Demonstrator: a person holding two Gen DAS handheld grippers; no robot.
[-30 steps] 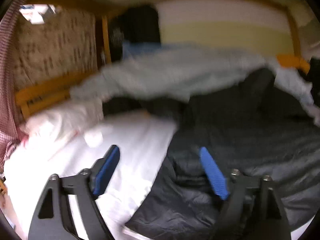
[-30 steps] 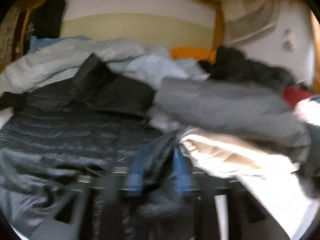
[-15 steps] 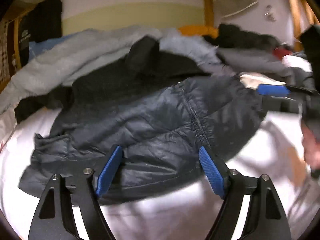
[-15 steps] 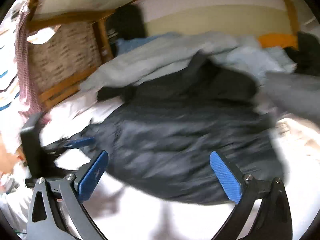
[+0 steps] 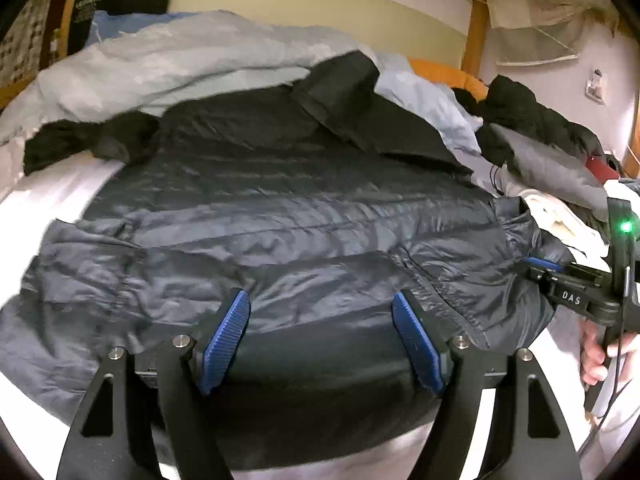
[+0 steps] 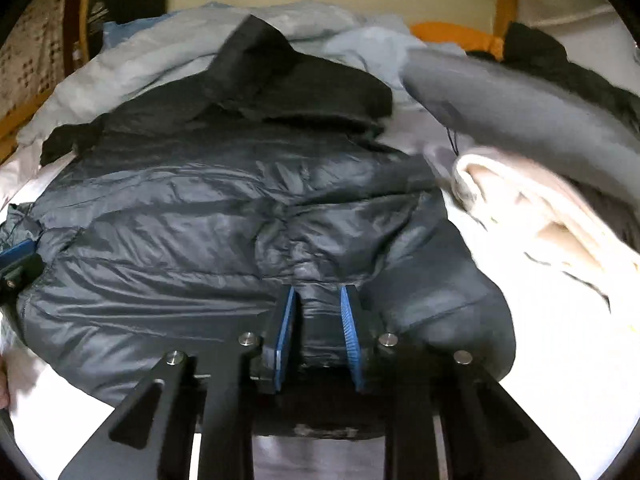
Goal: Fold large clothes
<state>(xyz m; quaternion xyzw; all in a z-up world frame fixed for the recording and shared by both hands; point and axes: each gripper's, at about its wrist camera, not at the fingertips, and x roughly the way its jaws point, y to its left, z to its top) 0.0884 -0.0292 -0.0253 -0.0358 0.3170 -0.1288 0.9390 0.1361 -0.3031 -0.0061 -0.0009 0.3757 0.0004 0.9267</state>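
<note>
A dark quilted puffer jacket (image 5: 288,220) lies spread across a white bedsheet (image 5: 52,192), filling the middle of both wrist views. Its black hood (image 5: 348,80) points toward twelve o'clock, resting against a pale blue-grey duvet (image 5: 160,68) heaped along the back.

In the left wrist view, the left gripper (image 5: 322,324) sits at six o'clock over the jacket's lower hem, its blue-padded jaws spread wide apart with nothing between them. At three o'clock in that view the right gripper (image 5: 540,264) reaches in from the edge, a green light glowing on its body, with the person's right hand (image 5: 596,352) below it.

In the right wrist view, the right gripper (image 6: 318,324) is at six o'clock, its jaws drawn close and pinching a fold of the jacket's fabric. At nine o'clock a blue pad of the left gripper (image 6: 18,254) shows at the jacket's edge.

Toward two o'clock lie other clothes: a grey garment (image 6: 520,116), a cream one (image 6: 540,220), black clothing (image 5: 532,112), and an orange cushion (image 5: 448,76) by the wooden bed frame (image 5: 476,32).
</note>
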